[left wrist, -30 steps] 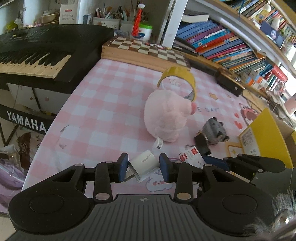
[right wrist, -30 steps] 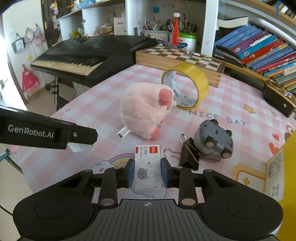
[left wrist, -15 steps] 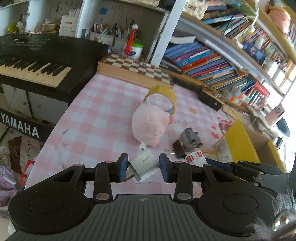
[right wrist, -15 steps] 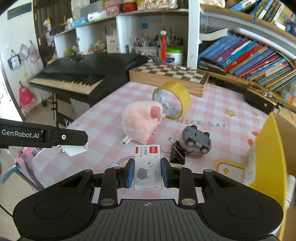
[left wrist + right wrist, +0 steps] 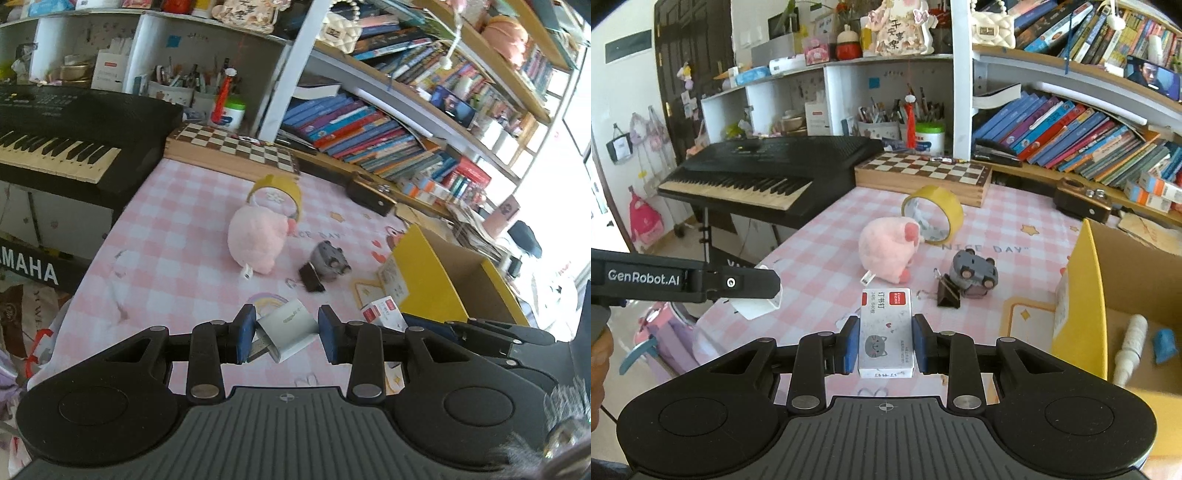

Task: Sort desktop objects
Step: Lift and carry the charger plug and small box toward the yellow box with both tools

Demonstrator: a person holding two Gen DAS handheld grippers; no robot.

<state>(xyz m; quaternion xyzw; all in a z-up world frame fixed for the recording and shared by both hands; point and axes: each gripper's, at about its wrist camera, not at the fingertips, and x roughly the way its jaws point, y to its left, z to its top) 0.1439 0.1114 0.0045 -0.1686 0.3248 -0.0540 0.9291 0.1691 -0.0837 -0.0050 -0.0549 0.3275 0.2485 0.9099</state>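
My left gripper [image 5: 286,332] is shut on a white charger plug [image 5: 288,330] and holds it above the pink checked desk [image 5: 177,236]. My right gripper [image 5: 885,338] is shut on a white staple box [image 5: 886,328] with a red label, also held above the desk. The staple box also shows in the left wrist view [image 5: 382,312], beside a yellow cardboard box [image 5: 432,280]. In the right wrist view the charger [image 5: 757,304] hangs under my left gripper at the left. The yellow box [image 5: 1089,295] at the right holds a white item [image 5: 1130,345] and a blue item [image 5: 1165,345].
On the desk lie a pink plush toy [image 5: 886,251], a yellow tape roll [image 5: 932,214], a grey toy car [image 5: 975,273] and a black binder clip [image 5: 947,293]. A chessboard box [image 5: 923,175] and a keyboard [image 5: 764,170] stand behind. Bookshelves fill the right.
Both grippers have risen and pulled back from the desk with their objects still held. The yellow box has come more into view on the right.
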